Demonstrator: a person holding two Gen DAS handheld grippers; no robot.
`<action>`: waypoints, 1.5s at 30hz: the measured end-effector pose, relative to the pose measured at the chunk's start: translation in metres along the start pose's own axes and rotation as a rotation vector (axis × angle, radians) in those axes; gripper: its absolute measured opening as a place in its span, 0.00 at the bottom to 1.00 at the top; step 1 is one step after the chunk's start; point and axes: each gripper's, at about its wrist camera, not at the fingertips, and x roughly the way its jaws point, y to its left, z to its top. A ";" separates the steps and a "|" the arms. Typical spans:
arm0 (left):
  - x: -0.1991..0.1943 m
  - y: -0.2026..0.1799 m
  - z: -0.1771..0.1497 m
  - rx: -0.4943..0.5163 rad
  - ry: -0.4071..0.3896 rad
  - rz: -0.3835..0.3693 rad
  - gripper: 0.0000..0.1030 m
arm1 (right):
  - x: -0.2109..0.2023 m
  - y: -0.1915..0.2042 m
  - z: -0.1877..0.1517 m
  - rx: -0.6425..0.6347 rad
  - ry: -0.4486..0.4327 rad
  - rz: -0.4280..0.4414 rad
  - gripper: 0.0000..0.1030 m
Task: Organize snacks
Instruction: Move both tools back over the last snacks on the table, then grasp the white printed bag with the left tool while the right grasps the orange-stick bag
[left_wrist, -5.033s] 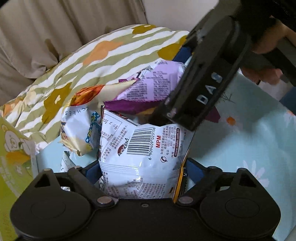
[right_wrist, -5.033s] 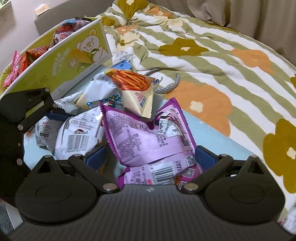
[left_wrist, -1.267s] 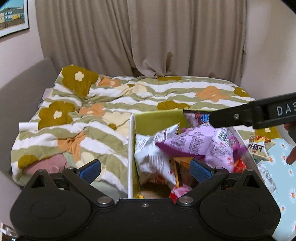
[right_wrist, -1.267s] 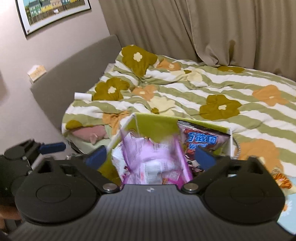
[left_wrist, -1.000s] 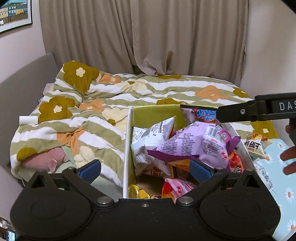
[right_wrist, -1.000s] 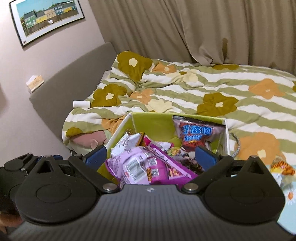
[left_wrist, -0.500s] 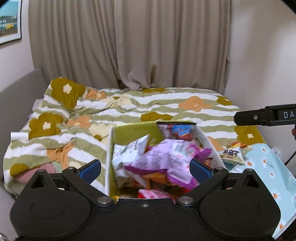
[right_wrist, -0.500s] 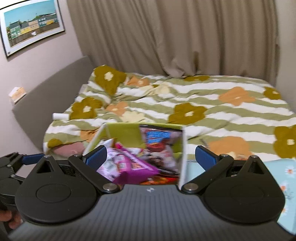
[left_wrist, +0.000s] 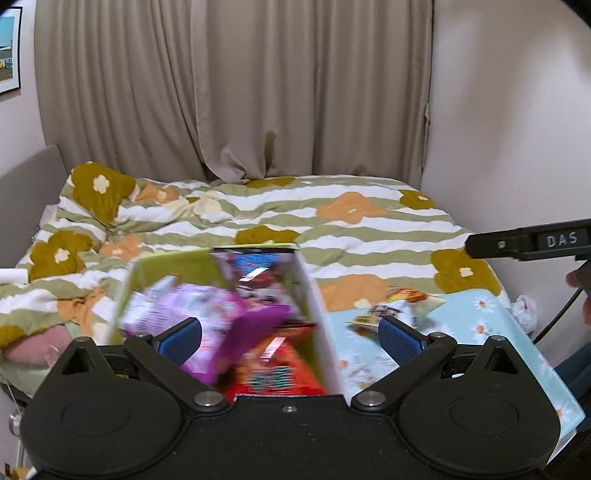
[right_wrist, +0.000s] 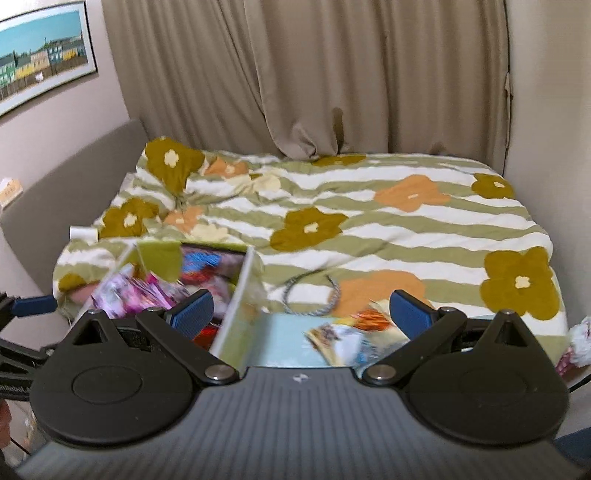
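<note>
Your snack box (left_wrist: 314, 295) contents smeared by motion blur, packet labels unreadable, loose packets (right_wrist: 343, 339) on the blue cloth (left_wrist: 480, 321) equally blurred, framed picture (left_wrist: 9, 51) cut off at left edge.

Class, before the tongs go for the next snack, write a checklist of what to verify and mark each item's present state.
1. Left tongs open, holding nothing: ok.
2. Right tongs open, holding nothing: ok.
3. Purple bag inside the box: ok.
4. Loose snack packets on the blue cloth beside the box, waiting: ok.
5. Room left in the box: cannot tell, blurred.
6. Hair band separate from the packets: ok.
</note>
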 end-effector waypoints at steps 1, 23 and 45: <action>0.004 -0.012 0.000 0.000 0.006 0.005 1.00 | 0.003 -0.008 -0.001 -0.002 0.008 0.008 1.00; 0.155 -0.140 -0.056 -0.159 0.323 0.118 1.00 | 0.156 -0.125 -0.010 0.008 0.258 0.227 1.00; 0.198 -0.113 -0.088 -0.251 0.453 0.112 0.68 | 0.238 -0.120 -0.026 0.067 0.417 0.330 1.00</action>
